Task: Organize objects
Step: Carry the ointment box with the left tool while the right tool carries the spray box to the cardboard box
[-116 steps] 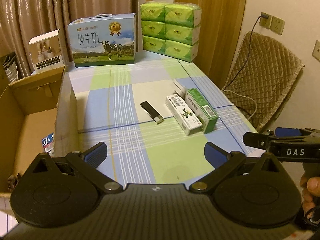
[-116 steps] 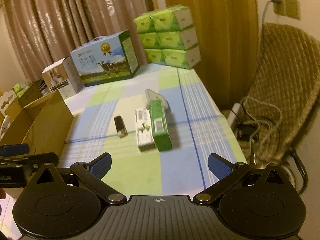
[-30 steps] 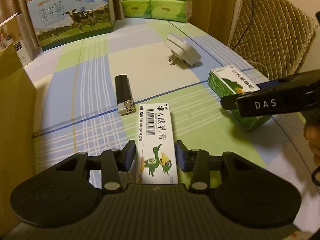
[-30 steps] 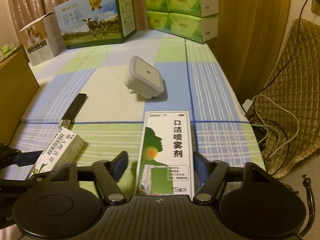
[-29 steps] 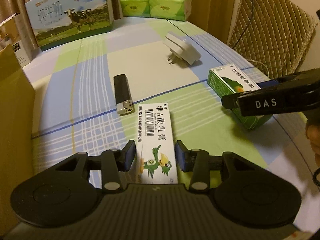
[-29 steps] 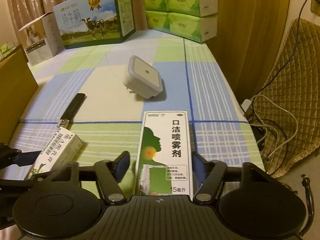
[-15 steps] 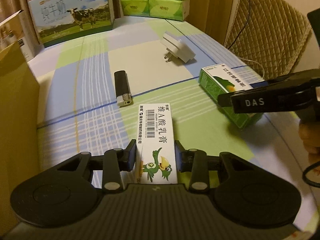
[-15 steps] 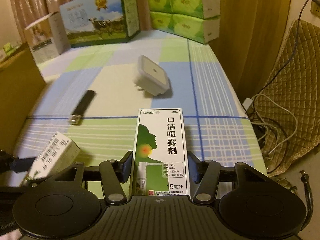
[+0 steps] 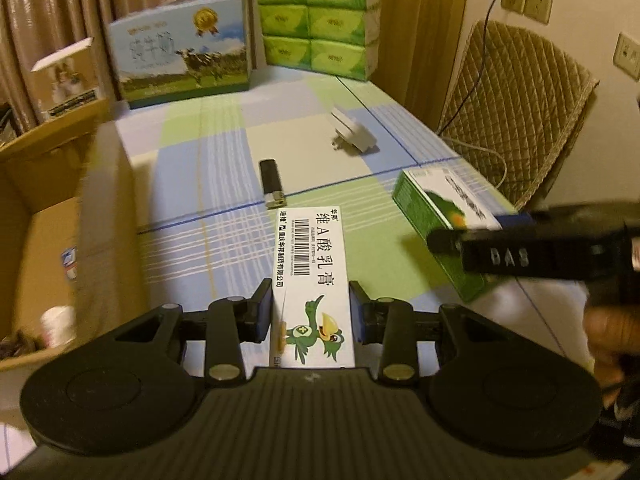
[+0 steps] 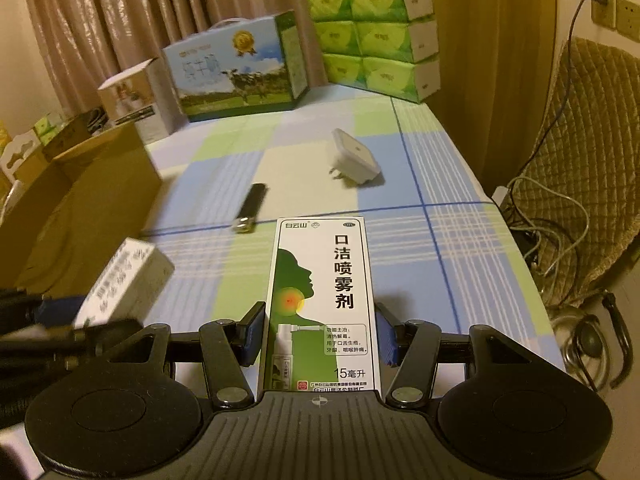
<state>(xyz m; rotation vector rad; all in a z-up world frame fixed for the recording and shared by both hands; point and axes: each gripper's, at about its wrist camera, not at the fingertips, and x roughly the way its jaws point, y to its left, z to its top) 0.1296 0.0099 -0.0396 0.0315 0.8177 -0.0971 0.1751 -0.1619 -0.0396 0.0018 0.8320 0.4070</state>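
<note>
Jaws of my left gripper point(image 9: 312, 316) clamp a white rectangular ointment carton with a green bird cartoon point(image 9: 310, 280), raised above the checked tablecloth point(image 9: 224, 184); my right gripper point(image 10: 320, 332) pinches a green-and-white spray carton point(image 10: 322, 292). Beyond lie 1 black lighter point(image 10: 250, 208) and 1 white plug adapter point(image 10: 354, 158), beside an open cardboard box point(image 9: 44, 216).

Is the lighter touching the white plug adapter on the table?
Apart. The right wrist view shows the lighter and the adapter separated by a clear stretch of tablecloth; the left wrist view agrees.
</note>
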